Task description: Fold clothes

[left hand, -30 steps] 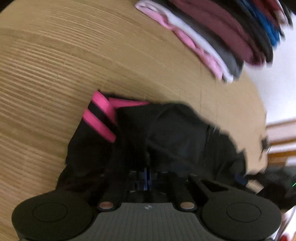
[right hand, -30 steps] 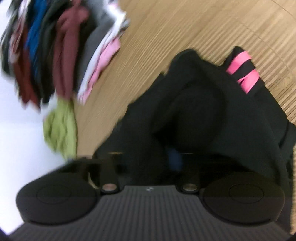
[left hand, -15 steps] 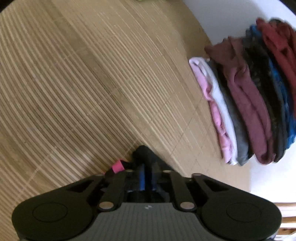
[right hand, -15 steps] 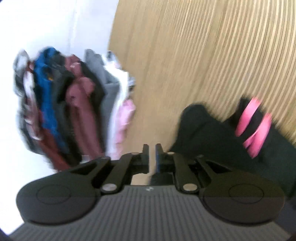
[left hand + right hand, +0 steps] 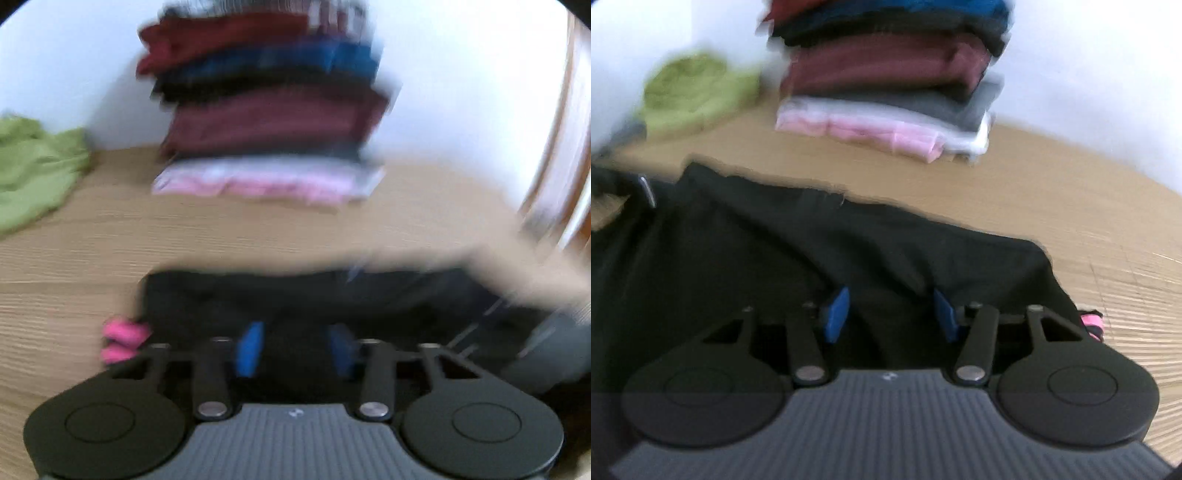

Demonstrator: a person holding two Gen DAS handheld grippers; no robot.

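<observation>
Both grippers have swung round to face the folded stack point(image 5: 266, 122); left gripper point(image 5: 295, 349) and right gripper point(image 5: 890, 314) are opening, pads clear of the black garment point(image 5: 812, 251) lying on the table point(image 5: 74, 240) beneath them

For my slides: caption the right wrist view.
Right gripper opening over black garment; folded stack behind.
</observation>
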